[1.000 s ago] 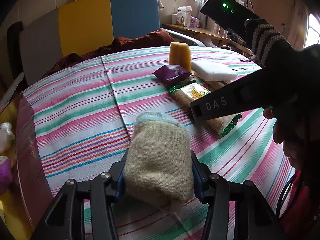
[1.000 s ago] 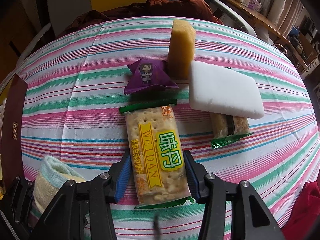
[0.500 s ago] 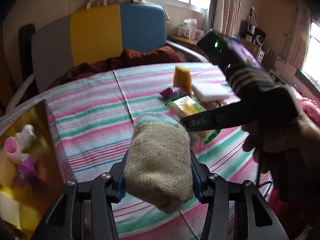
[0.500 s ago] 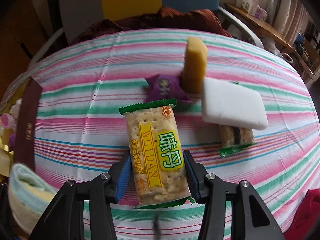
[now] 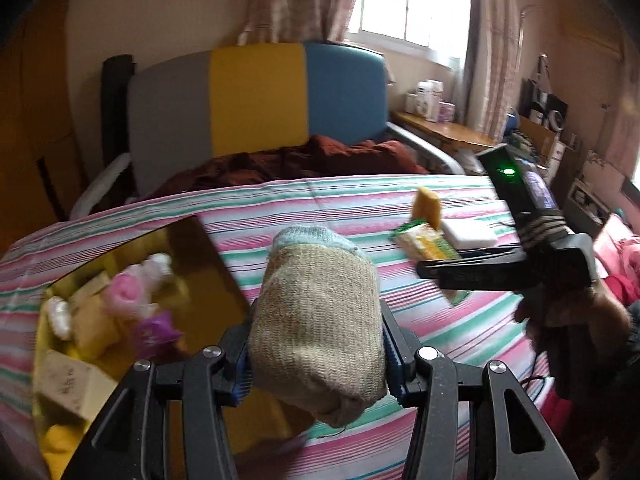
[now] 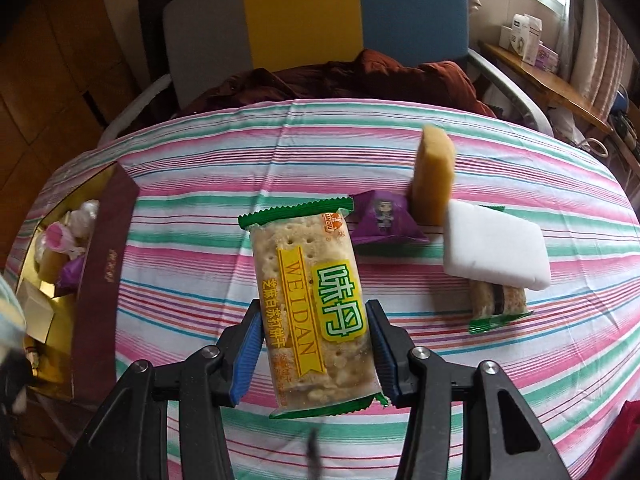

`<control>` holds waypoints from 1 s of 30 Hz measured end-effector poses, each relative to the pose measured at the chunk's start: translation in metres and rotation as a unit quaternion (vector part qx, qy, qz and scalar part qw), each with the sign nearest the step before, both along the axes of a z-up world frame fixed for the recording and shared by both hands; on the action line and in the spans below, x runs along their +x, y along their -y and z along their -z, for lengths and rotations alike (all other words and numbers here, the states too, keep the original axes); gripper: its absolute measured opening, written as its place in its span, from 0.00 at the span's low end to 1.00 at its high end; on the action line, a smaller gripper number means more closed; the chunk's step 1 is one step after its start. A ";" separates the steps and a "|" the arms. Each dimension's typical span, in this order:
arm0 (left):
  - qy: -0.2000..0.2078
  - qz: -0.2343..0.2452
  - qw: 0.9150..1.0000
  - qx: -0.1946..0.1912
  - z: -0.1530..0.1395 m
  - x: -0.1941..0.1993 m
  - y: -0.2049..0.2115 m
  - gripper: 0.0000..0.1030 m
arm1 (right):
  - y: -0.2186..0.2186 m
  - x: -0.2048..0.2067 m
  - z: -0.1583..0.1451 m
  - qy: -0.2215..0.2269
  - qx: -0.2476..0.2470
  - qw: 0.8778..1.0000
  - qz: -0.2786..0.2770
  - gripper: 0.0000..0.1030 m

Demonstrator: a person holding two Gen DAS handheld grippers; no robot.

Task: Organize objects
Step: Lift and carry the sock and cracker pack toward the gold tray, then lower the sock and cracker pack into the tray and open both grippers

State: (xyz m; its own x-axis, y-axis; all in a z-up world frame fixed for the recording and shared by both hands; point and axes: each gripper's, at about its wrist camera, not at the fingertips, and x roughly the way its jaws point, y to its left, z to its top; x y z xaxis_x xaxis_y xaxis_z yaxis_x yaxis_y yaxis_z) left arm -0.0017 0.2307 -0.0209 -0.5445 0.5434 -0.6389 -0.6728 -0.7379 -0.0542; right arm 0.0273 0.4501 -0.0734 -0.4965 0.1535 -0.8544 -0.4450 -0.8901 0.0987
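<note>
My left gripper is shut on a rolled beige sock with a pale blue cuff, held above the striped table, just right of a gold-lined box. My right gripper is shut on a cracker packet with green ends, lifted off the cloth; it shows in the left wrist view too. The box lies at the left of the right wrist view and holds several small items.
On the striped cloth lie a purple snack packet, an upright yellow sponge, a white foam block and a second biscuit packet under it. A chair with brown fabric stands behind the table.
Both grippers rose and pulled back with their loads. The left gripper swung left, bringing the open box into view. The cracker packet left the cloth.
</note>
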 end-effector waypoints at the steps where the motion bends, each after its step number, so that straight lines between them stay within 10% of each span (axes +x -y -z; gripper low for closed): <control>1: 0.001 -0.007 1.000 0.000 0.001 -0.002 0.006 0.51 | 0.002 -0.001 0.001 0.001 0.001 1.000 -0.003 0.48; 30: 0.078 -0.116 0.990 0.025 0.035 -0.022 0.140 0.51 | 0.158 -0.065 -0.027 -0.050 -0.080 0.982 -0.163 0.48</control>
State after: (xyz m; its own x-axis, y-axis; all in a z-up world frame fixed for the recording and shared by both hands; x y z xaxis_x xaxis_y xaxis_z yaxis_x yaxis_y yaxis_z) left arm -0.0239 0.0908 -0.0561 -0.5555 0.4483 -0.7003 -0.4658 -0.8654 -0.1845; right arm -0.0372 0.2922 -0.0460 -0.5802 -0.1593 -0.7988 -0.1207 -0.9530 0.2778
